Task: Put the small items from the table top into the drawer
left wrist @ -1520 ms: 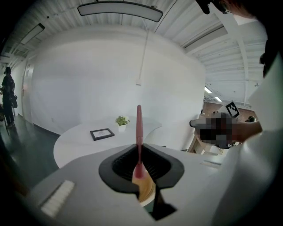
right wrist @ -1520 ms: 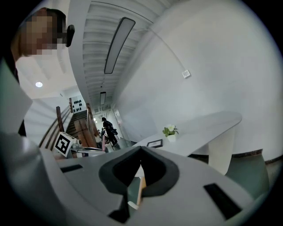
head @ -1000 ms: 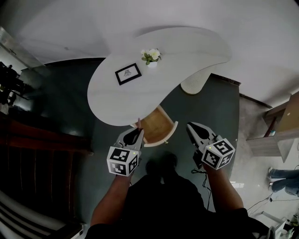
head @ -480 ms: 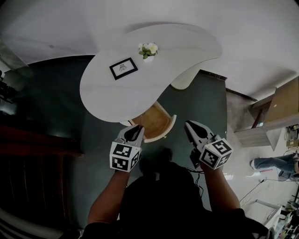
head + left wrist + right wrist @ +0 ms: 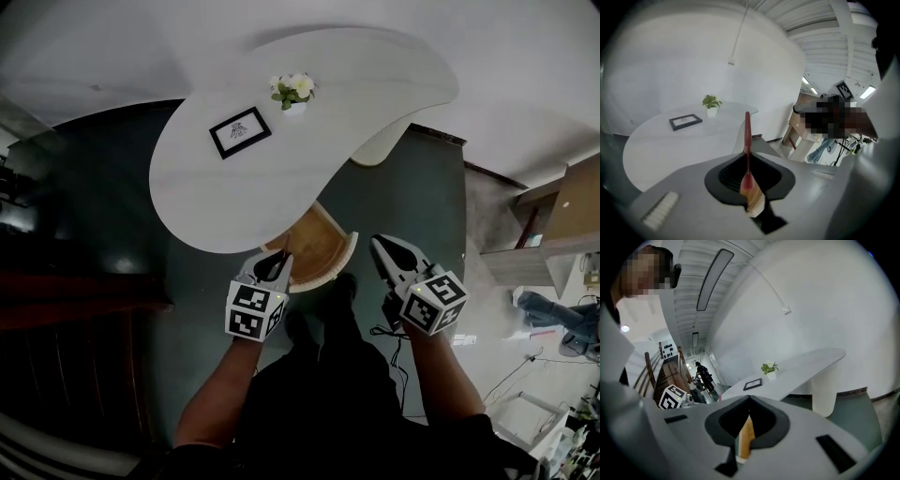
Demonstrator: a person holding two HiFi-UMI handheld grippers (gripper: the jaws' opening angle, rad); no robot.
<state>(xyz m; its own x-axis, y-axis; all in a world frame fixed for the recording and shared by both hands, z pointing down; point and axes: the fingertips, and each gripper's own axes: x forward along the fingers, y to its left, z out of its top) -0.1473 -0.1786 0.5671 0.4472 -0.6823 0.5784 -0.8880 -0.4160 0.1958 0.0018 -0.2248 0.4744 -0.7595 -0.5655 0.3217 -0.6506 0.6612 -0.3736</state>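
My left gripper (image 5: 278, 262) hovers at the near left corner of the open wooden drawer (image 5: 314, 246) under the white table (image 5: 216, 202). It is shut on a thin red stick-like item (image 5: 747, 136), which pokes up past the fingertips. The right gripper (image 5: 382, 247) hangs over the floor just right of the drawer's white front. Its jaws are together and I see nothing held. A black picture frame (image 5: 240, 132) and a small potted plant (image 5: 292, 90) stand on the table top. The frame (image 5: 685, 121) and the plant (image 5: 711, 104) also show in the left gripper view.
A white pedestal leg (image 5: 380, 148) carries the table's right end. The dark green floor (image 5: 412, 202) surrounds the table. A cable (image 5: 398, 345) lies on the floor by my right side. Wooden shelving (image 5: 562, 220) stands at the far right.
The head view has shifted a little. Both grippers keep nearly the same places by the drawer, with the left still shut on the red item.
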